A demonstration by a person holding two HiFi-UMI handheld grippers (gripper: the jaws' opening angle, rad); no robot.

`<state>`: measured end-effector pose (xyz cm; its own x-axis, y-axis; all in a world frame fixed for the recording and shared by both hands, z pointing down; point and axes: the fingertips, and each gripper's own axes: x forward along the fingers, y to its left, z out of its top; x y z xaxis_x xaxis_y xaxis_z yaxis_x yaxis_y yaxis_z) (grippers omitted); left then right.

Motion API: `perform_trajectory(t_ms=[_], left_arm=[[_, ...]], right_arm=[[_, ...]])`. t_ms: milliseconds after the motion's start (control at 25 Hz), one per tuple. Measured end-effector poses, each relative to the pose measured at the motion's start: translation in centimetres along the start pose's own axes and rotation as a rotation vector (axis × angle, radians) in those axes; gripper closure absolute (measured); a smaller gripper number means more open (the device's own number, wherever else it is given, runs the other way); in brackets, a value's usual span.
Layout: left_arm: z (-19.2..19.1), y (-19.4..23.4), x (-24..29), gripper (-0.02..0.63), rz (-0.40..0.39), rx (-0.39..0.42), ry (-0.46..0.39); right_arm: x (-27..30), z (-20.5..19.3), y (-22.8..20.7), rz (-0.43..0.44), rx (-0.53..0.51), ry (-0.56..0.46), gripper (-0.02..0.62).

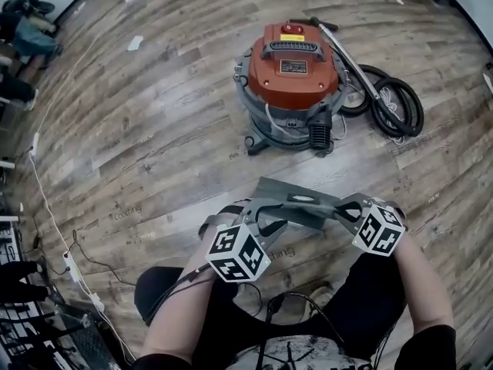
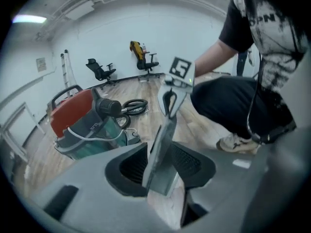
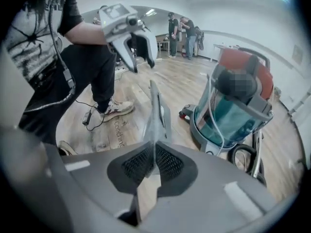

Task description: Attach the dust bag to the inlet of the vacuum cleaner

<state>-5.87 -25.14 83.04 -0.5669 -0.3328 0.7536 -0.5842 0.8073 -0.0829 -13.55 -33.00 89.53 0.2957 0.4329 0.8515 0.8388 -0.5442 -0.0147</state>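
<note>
- The vacuum cleaner point(image 1: 293, 79), with a red lid over a grey-teal drum, stands upright on the wood floor point(image 1: 154, 129).
- A black hose point(image 1: 397, 102) lies coiled just beside the vacuum cleaner, to its right in the head view.
- A black round port point(image 2: 108, 108) juts from the vacuum cleaner just below the red lid.
- The dust bag point(image 1: 296, 201) is a flat grey piece held off the floor on my side of the vacuum cleaner. It is well apart from it and touches no part of it.
- My right gripper point(image 3: 153, 164) has its jaws together, the pads pinching the thin edge of the dust bag at its end.
- My left gripper point(image 2: 163, 166) has its jaws apart. The bag's other end stands edge-on between the pads, and they do not clamp it.
- I crouch behind the bag, farther from the vacuum cleaner than it is.
</note>
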Motion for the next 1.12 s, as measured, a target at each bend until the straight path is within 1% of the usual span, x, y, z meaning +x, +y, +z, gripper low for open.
perform_trajectory(t_ms=[80,160,240,320,440,480,520,560,600,760,880,960,1080,1120], left_arm=[[-1.4,-0.5,0.6,0.443,0.025,0.101,0.101],[-1.8,-0.7,0.9,0.433,0.038,0.145,0.141],[-1.4,-0.6,0.7,0.428,0.048,0.152,0.134],[-1.1,-0.7,0.5,0.428,0.046,0.151,0.128],[-1.8,-1.2,0.7,0.431,0.029,0.167,0.164],[-1.9,-1.4,0.8,0.441,0.025,0.175,0.175],[-1.9,-1.5,0.9,0.474,0.022,0.18,0.18],[-1.7,-1.6,0.9,0.526,0.022,0.183,0.181],[-1.5,-1.5,0.9,0.552,0.025,0.185,0.179],[-0.7,-0.7,0.6,0.571,0.051,0.173,0.166],[-0.6,-0.5,0.7,0.575,0.059,0.146,0.165],[-0.7,-0.4,0.8,0.575,0.059,0.13,0.176],[-0.3,-0.2,0.7,0.575,0.066,0.129,0.182],[0.0,-0.2,0.8,0.575,0.066,0.131,0.181]], right_arm=[[-1.8,1.5,0.1,0.012,-0.035,-0.021,0.574],[-3.3,2.9,0.7,0.025,-0.078,-0.03,0.574],[-4.2,3.9,1.4,0.031,-0.113,-0.035,0.574],[-4.6,4.7,1.9,0.032,-0.124,-0.043,0.574],[-4.9,5.3,2.3,0.036,-0.117,-0.057,0.574],[-5.0,5.4,2.4,0.034,-0.117,-0.058,0.574],[-5.1,5.4,2.4,0.03,-0.115,-0.058,0.574],[-5.2,5.4,2.3,0.026,-0.112,-0.059,0.574],[-5.3,5.4,2.2,0.02,-0.109,-0.06,0.574],[-5.6,5.5,1.4,-0.025,-0.12,-0.058,0.571],[-5.6,5.2,0.9,-0.067,-0.13,-0.049,0.558],[-6.0,5.5,0.8,-0.084,-0.121,-0.056,0.531],[-6.6,6.9,1.1,-0.095,-0.126,-0.095,0.401],[-6.5,7.4,1.4,-0.098,-0.138,-0.103,0.382]])
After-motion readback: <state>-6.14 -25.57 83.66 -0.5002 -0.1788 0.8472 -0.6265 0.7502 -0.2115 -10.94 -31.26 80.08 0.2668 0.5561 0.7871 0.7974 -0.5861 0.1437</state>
